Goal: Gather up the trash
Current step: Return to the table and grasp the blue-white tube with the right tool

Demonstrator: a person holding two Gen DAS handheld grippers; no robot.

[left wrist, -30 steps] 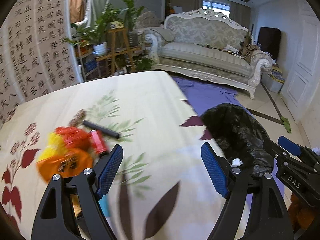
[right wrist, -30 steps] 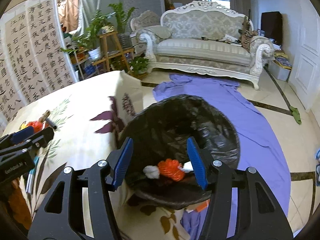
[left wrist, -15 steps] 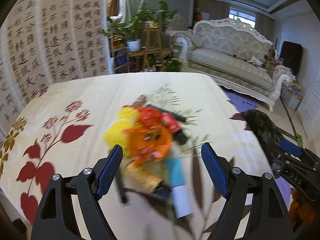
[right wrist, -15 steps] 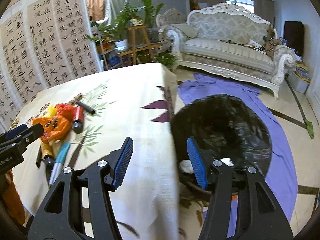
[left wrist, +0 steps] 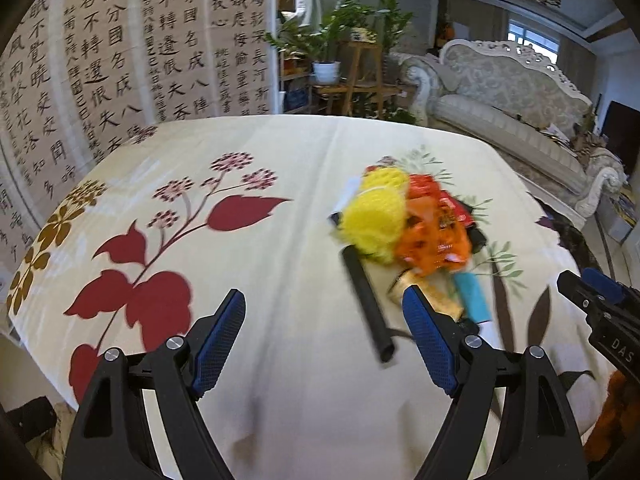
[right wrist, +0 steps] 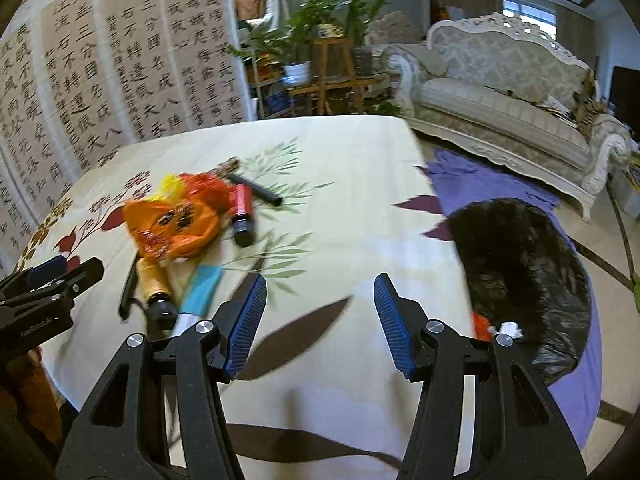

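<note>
Two empty tools are seen above a cloth-covered counter (left wrist: pixel 280 152) where most of the trash is left to be collected. The left tool (left wrist: pixel 324 338) is held spread wide, nothing between its pads; the right tool (right wrist: pixel 320 320) is held partly spread, likewise pinching nothing. In the left wrist view the trash pile (left wrist: pixel 408 232) is found at about one o'clock from the left tool, near but untouched: a yellow net (left wrist: pixel 374 220), an orange wrapper (left wrist: pixel 436 244), a black tube (left wrist: pixel 366 304) and a blue-and-white piece (left wrist: pixel 474 296) can be made out, blurred. In the right wrist view the same pile is placed at ten o'clock, with a red-labelled bottle (right wrist: pixel 242 210) and a gold one (right wrist: pixel 154 284) beside the wrapper. A bin lined with a black bag (right wrist: pixel 528 264) is seen off the counter's edge at three o'clock; a few scraps, orange and white (right wrist: pixel 510 328), are already held in it. The job is judged barely begun, the whole pile being still on the counter.
</note>
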